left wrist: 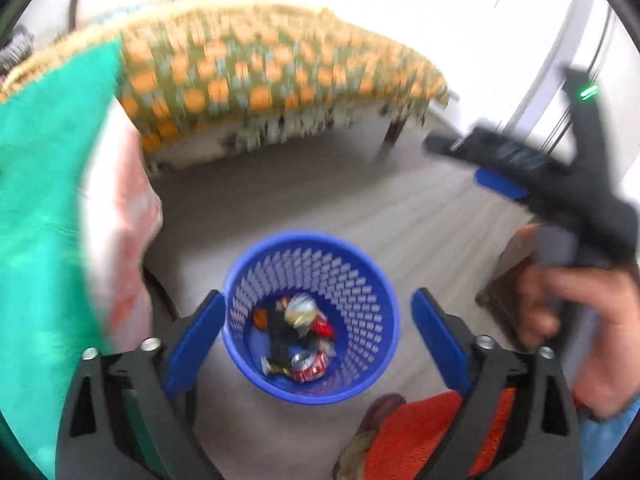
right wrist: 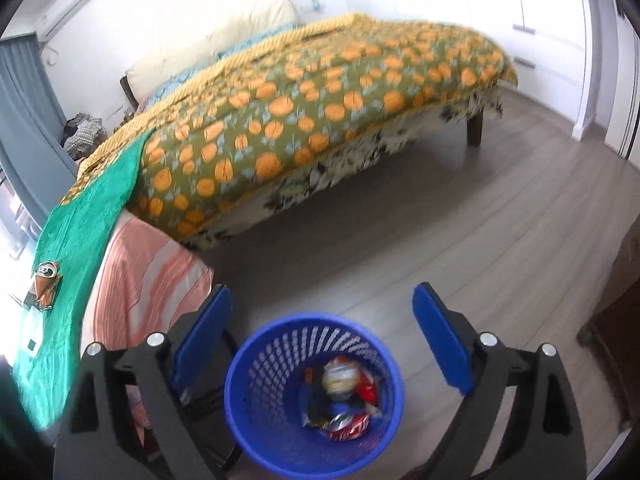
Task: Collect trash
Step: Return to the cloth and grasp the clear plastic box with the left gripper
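Observation:
A blue mesh basket [left wrist: 360, 288] stands on the grey floor, holding a crushed red can [left wrist: 310, 368] and several wrappers. My left gripper [left wrist: 318, 296] hovers over it, jaws wide open with nothing between them. In the right wrist view the same basket [right wrist: 316, 318] sits just below my right gripper [right wrist: 323, 292], which is also open and holds nothing. The red can [right wrist: 348, 426] lies at the basket's bottom. A crushed orange can [right wrist: 46, 284] rests on a green cloth [right wrist: 92, 216] at the far left. A hand [left wrist: 580, 312] holds the right gripper [left wrist: 464, 164] at the right of the left wrist view.
A bed with an orange-spotted cover [right wrist: 320, 92] fills the back. A pink striped cloth [right wrist: 152, 272] hangs beside the green one, close to the basket's left. A red-orange fuzzy cloth [left wrist: 420, 440] lies near the basket. Dark furniture [right wrist: 616, 320] stands at the right.

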`<action>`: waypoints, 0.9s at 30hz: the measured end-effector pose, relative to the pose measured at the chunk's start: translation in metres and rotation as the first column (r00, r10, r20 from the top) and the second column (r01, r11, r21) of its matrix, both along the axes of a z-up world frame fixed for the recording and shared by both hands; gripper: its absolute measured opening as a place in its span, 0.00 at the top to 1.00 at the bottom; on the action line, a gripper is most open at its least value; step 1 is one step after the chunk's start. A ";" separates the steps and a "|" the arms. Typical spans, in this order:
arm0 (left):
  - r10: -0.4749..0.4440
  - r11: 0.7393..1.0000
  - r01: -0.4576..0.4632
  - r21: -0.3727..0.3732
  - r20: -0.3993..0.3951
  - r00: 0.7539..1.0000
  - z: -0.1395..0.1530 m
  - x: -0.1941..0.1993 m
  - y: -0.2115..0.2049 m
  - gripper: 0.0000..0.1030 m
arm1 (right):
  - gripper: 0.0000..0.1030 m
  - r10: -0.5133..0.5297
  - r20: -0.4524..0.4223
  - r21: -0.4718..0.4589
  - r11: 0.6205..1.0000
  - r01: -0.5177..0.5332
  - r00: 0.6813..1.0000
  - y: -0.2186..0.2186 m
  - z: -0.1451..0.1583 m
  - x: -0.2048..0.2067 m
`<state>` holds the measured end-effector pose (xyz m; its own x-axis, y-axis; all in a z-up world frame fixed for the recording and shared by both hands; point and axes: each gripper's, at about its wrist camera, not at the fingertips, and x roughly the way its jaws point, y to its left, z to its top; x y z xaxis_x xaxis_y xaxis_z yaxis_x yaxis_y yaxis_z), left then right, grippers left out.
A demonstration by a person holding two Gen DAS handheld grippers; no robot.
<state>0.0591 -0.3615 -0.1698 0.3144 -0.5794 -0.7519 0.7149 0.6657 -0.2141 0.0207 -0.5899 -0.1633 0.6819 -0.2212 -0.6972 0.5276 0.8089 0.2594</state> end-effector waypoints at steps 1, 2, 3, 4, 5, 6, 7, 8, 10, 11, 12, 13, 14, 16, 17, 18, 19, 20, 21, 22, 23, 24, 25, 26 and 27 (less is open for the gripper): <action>0.004 1.000 -0.004 -0.010 0.016 1.000 0.008 -0.003 0.007 0.06 | 0.10 -0.002 0.001 -0.022 1.000 0.002 1.000 0.004 0.002 0.001; 0.004 1.000 -0.004 -0.018 0.031 1.000 0.015 -0.006 0.016 0.05 | 0.10 0.005 0.005 -0.048 0.999 -0.005 1.000 0.010 0.005 0.002; 0.007 1.000 -0.006 -0.017 0.052 0.999 0.023 -0.011 0.030 0.05 | 0.10 0.014 0.009 -0.060 0.998 -0.014 1.000 0.013 0.007 0.003; 0.015 1.000 -0.014 -0.009 0.064 0.998 0.026 -0.013 0.038 0.05 | 0.10 0.032 0.018 -0.079 0.996 -0.031 0.999 0.020 0.009 0.003; 0.027 1.000 -0.027 0.003 0.075 0.997 0.029 -0.015 0.047 0.05 | 0.10 0.048 0.025 -0.095 0.994 -0.045 0.999 0.026 0.012 0.005; 0.047 0.999 -0.048 0.015 0.087 0.995 0.031 -0.016 0.064 0.05 | 0.10 0.079 0.035 -0.126 0.989 -0.074 0.996 0.039 0.015 0.007; 0.061 0.998 -0.063 0.019 0.090 0.994 0.032 -0.016 0.074 0.05 | 0.10 0.101 0.037 -0.149 0.984 -0.095 0.994 0.047 0.016 0.008; 0.079 0.996 -0.081 0.024 0.093 0.993 0.031 -0.016 0.086 0.05 | 0.10 0.128 0.035 -0.180 0.976 -0.120 0.991 0.058 0.017 0.010; 0.125 0.991 -0.129 0.039 0.102 0.987 0.029 -0.016 0.118 0.05 | 0.10 0.210 0.015 -0.258 0.946 -0.199 0.978 0.087 0.018 0.016; 0.145 0.987 -0.151 0.048 0.106 0.984 0.029 -0.015 0.131 0.05 | 0.10 0.262 -0.006 -0.288 0.924 -0.252 0.965 0.104 0.016 0.020; 0.172 0.982 -0.179 0.060 0.113 0.979 0.029 -0.014 0.147 0.05 | 0.10 0.295 -0.023 -0.301 0.909 -0.288 0.955 0.115 0.015 0.025; 0.201 0.975 -0.209 0.069 0.115 0.973 0.029 -0.011 0.163 0.05 | 0.10 0.344 -0.054 -0.312 0.886 -0.343 0.937 0.134 0.011 0.030; 0.224 0.969 -0.234 0.075 0.115 0.968 0.029 -0.009 0.176 0.05 | 0.10 0.379 -0.082 -0.309 0.869 -0.385 0.922 0.151 0.009 0.036; 0.278 0.954 -0.288 0.079 0.116 0.953 0.031 -0.002 0.208 0.05 | 0.10 0.436 -0.098 -0.284 0.849 -0.445 0.895 0.181 0.011 0.043; 0.300 0.947 -0.310 0.079 0.119 0.947 0.033 0.002 0.222 0.05 | 0.10 0.468 -0.097 -0.273 0.836 -0.476 0.878 0.197 0.013 0.046; 0.335 0.935 -0.346 0.079 0.127 0.934 0.035 0.008 0.242 0.05 | 0.10 0.502 -0.099 -0.268 0.818 -0.509 0.859 0.215 0.016 0.050; 0.356 0.927 -0.367 0.078 0.132 0.925 0.037 0.011 0.256 0.05 | 0.10 0.537 -0.103 -0.269 0.795 -0.543 0.837 0.237 0.020 0.055; 0.379 0.917 -0.391 0.079 0.135 0.916 0.038 0.015 0.270 0.05 | 0.10 0.574 -0.109 -0.263 0.771 -0.580 0.812 0.257 0.023 0.063; 0.405 0.905 -0.418 0.084 0.134 0.904 0.038 0.024 0.284 0.05 | 0.10 0.597 -0.117 -0.256 0.754 -0.605 0.794 0.271 0.024 0.067; 0.434 0.890 -0.447 0.092 0.130 0.891 0.039 0.032 0.300 0.05 | 0.10 0.626 -0.131 -0.243 0.731 -0.637 0.769 0.289 0.025 0.078; 0.459 0.877 -0.471 0.095 0.126 0.879 0.039 0.039 0.310 0.05 | 0.10 0.643 -0.147 -0.232 0.716 -0.658 0.751 0.301 0.025 0.087; 0.489 0.862 -0.499 0.091 0.117 0.865 0.040 0.049 0.323 0.05 | 0.10 0.662 -0.182 -0.212 0.696 -0.686 0.727 0.319 0.021 0.102; 0.502 0.855 -0.511 0.088 0.108 0.858 0.041 0.056 0.330 0.05 | 0.10 0.668 -0.196 -0.207 0.687 -0.697 0.718 0.328 0.018 0.111; 0.517 0.847 -0.525 0.085 0.097 0.850 0.042 0.063 0.337 0.05 | 0.10 0.675 -0.210 -0.206 0.676 -0.707 0.707 0.339 0.013 0.122; 0.537 0.837 -0.542 0.078 0.082 0.840 0.043 0.071 0.342 0.05 | 0.10 0.680 -0.216 -0.205 0.670 -0.714 0.700 0.345 0.010 0.127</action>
<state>0.1298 -0.0198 -0.1263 0.5984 -0.2328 -0.7666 0.2450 0.9642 -0.1016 0.1476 -0.2449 -0.1531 0.6319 0.1082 -0.7675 -0.2064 0.9780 -0.0320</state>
